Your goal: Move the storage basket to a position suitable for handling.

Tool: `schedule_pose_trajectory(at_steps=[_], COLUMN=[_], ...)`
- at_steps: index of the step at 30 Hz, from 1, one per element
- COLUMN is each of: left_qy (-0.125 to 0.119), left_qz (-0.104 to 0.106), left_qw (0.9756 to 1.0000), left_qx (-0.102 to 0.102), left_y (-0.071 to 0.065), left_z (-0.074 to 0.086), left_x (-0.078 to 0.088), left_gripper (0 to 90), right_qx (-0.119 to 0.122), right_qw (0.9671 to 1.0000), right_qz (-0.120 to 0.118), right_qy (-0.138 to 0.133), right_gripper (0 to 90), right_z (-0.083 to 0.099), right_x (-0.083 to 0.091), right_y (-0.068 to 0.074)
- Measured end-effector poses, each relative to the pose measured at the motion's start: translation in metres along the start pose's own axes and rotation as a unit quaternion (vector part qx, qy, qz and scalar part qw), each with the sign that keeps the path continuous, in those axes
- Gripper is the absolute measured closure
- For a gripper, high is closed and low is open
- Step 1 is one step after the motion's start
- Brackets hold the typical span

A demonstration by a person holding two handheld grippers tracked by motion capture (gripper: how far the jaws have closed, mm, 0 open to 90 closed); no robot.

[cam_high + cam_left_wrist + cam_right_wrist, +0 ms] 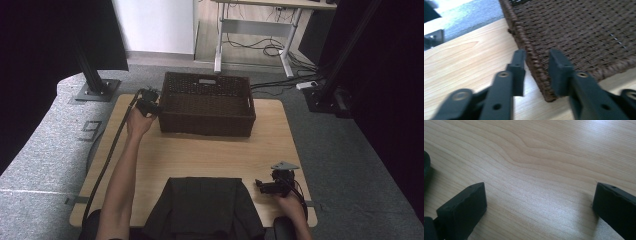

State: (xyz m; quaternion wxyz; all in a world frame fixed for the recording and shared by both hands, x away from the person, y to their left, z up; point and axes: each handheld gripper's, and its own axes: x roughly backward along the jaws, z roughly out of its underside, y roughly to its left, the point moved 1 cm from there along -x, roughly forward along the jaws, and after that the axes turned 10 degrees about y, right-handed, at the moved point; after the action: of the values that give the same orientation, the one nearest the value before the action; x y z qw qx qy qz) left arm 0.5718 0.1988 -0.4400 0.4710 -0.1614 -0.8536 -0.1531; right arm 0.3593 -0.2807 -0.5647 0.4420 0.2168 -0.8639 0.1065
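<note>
Basket (579,32) rim wall sits clamped between left gripper (537,65) jaws.

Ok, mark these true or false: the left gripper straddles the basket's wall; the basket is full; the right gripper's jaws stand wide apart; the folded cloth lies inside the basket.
1. The left gripper straddles the side wall of the dark brown woven wicker basket. True.
2. The basket holds a pile of things. False: its woven floor shows bare.
3. The right gripper has its jaws wide apart over the light wooden table. True.
4. The dark folded cloth lies in the basket. False: it lies on the table's near edge.
</note>
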Motion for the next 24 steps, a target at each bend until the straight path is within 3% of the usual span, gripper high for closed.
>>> schedule_pose_trajectory(at_steps=[7,12,24], left_qy=[0.0,-0.017,-0.017], left_qz=[-0.003,0.023,0.036], left_qw=[1.0,0.9995,0.9991], left_qx=[-0.005,0.012,0.017], left_y=[-0.002,0.001,-0.001], left_z=[0.003,0.011,0.022], left_x=[0.002,0.003,0.01], left_gripper=[72.3,72.2,72.2], right_qx=[0.0,0.0,0.0], right_qw=[1.0,1.0,1.0], right_qz=[0.0,0.0,0.0], right_qy=[0.0,0.0,0.0], right_gripper=[0.0,0.0,0.0], right_z=[0.0,0.0,0.0], right_x=[0.0,0.0,0.0], right_y=[0.0,0.0,0.0])
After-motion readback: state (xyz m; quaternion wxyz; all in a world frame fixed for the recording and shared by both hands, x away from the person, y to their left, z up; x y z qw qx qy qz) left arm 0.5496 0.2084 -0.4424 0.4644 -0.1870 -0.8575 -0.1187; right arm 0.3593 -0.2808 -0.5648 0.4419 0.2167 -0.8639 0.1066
